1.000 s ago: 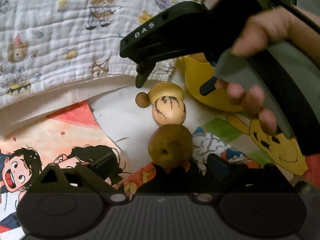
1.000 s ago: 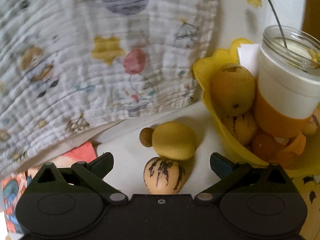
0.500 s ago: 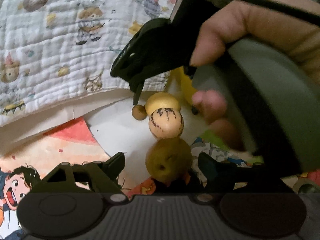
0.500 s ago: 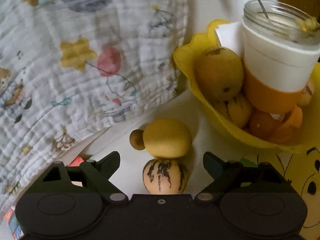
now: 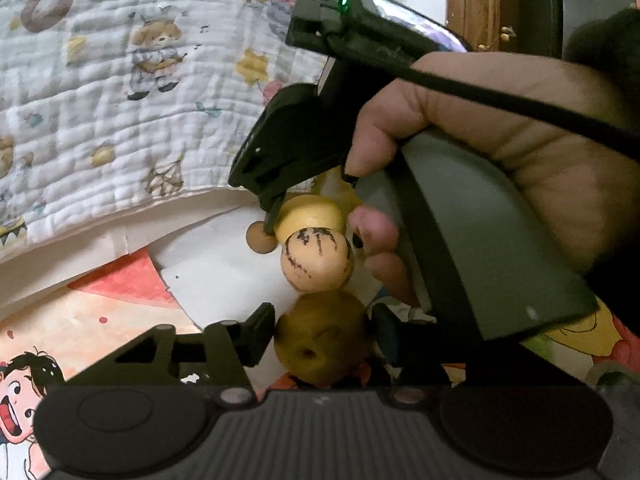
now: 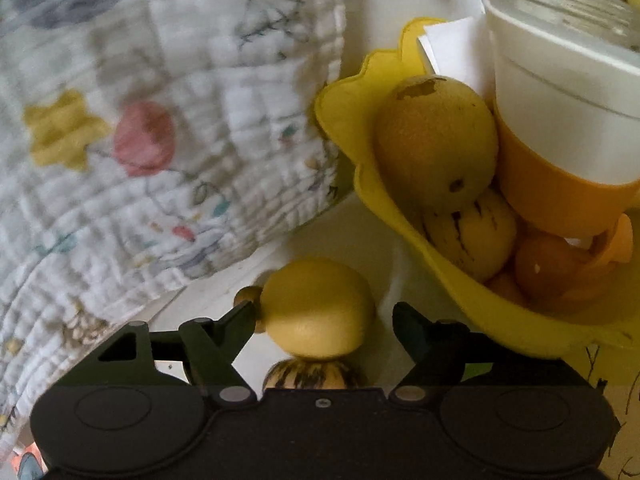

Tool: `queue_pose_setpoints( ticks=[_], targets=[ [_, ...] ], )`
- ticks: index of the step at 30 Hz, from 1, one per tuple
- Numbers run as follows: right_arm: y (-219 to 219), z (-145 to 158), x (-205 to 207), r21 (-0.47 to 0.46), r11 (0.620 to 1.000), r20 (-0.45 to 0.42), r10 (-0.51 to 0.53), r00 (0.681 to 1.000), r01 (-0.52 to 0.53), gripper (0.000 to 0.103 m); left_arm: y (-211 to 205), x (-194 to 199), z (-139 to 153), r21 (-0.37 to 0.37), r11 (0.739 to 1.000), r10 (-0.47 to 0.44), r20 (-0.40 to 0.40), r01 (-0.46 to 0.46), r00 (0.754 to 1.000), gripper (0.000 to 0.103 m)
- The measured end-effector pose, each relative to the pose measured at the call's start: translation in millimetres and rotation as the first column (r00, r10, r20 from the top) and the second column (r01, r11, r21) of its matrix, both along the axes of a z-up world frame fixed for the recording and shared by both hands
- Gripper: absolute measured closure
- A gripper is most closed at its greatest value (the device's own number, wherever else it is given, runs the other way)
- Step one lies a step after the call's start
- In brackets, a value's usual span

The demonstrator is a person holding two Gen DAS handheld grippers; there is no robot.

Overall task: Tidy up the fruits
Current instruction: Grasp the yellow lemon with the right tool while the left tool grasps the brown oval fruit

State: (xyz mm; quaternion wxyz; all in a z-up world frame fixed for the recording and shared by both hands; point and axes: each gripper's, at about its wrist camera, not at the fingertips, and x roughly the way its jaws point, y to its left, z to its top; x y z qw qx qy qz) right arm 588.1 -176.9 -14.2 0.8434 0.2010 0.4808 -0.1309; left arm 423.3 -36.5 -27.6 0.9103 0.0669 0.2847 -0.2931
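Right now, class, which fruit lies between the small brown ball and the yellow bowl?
The smooth yellow fruit lies between the small brown ball and the yellow bowl, seen in the right wrist view.

Yellow bowl (image 6: 360, 184); cream melon (image 5: 317, 260), dark stripes; white quilt (image 5: 120, 80), cartoon prints.

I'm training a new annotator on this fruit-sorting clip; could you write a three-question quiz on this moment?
1. True or false: the yellow bowl is empty.
2. Which fruit sits between the right gripper fingers? A) the smooth yellow fruit B) the striped fruit C) the small brown ball
3. Fill in: between the left gripper fingers sits a brownish-green ____.

Key: 1 false, it holds several fruits and a jar. 2 A. 3 fruit; both grippers' jaws are closing.
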Motion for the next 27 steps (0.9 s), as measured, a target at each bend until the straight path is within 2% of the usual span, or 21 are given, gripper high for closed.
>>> queue_pose_setpoints(
  ticks=[4,10,20,24,27],
  targets=[
    [-8,-5,5,0.006,1.0,-0.005,0.012,1.0,-0.012,0.028,0,3,-2,0.006,1.0,-0.007,-0.01,0.007,1.0,0.045],
    [-8,-6,9,0.009,1.0,0.02,0.019,1.0,-0.019,0.04,-1,4,-4,0.021,1.0,-0.015,-0.014,0.015,1.0,0.046],
    [-4,1,1,0.021,0.999,0.014,0.03,0.999,-0.031,0.041,10,-9,8,0.04,0.999,-0.013,-0.064,0.016,0.998,0.047],
    [-4,-7,-2,0.032,0.998,0.021,0.059,0.998,-0.059,0.041,17,-15,14,0.06,0.998,-0.004,-0.094,0.01,0.996,0.047],
    [-7,-9,-7,0.052,0.997,0.034,0.06,0.998,-0.062,0.041,15,-20,16,0.084,0.996,-0.017,-0.081,0.023,0.997,0.047]
  ],
)
